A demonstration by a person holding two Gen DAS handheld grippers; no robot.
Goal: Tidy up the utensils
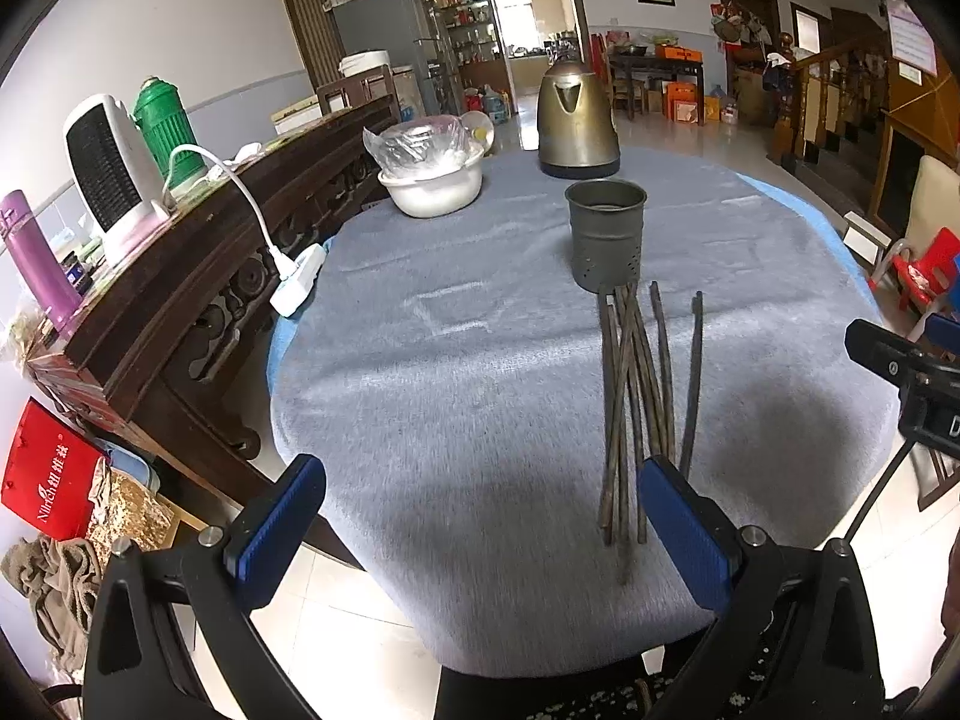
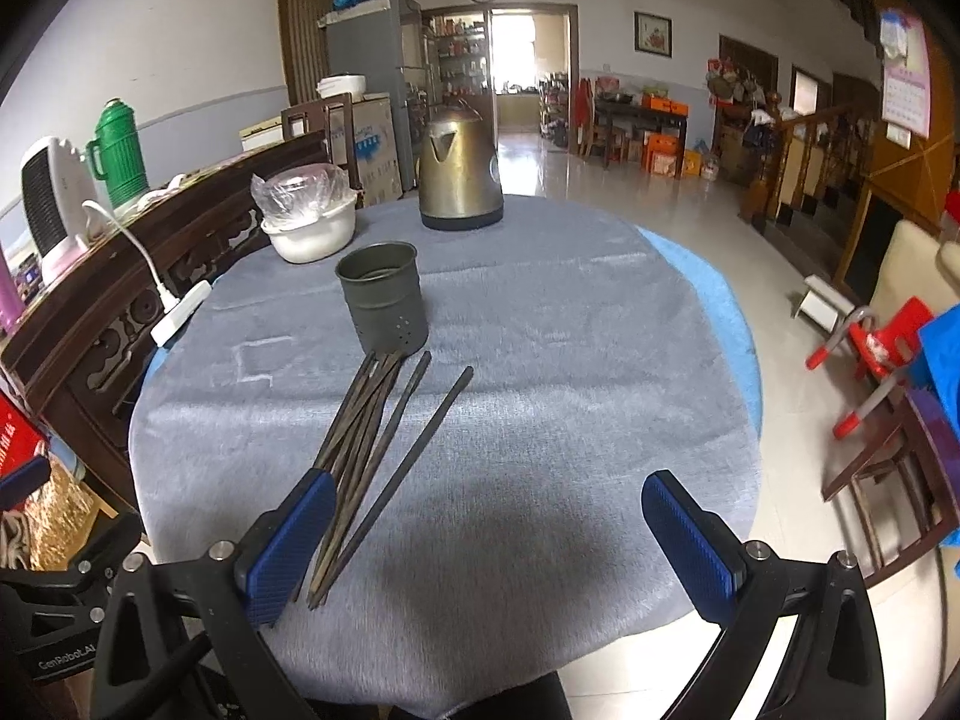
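Note:
Several dark chopsticks (image 1: pixel 636 396) lie in a loose bunch on the round grey-clothed table (image 1: pixel 456 360), pointing toward an empty perforated metal holder (image 1: pixel 606 234) standing upright just beyond them. My left gripper (image 1: pixel 480 516) is open and empty above the table's near edge, its right finger beside the near ends of the chopsticks. In the right wrist view the chopsticks (image 2: pixel 384 450) run from the holder (image 2: pixel 384 300) down to my left finger. My right gripper (image 2: pixel 489 540) is open and empty, to the right of the chopsticks.
A brass kettle (image 1: pixel 576 120) stands at the table's far side, with a white bowl holding a plastic bag (image 1: pixel 432 174) at the far left. A dark wooden sideboard (image 1: pixel 198 252) with heater, flasks and a power strip flanks the table's left. Chairs stand at right (image 2: pixel 888 360).

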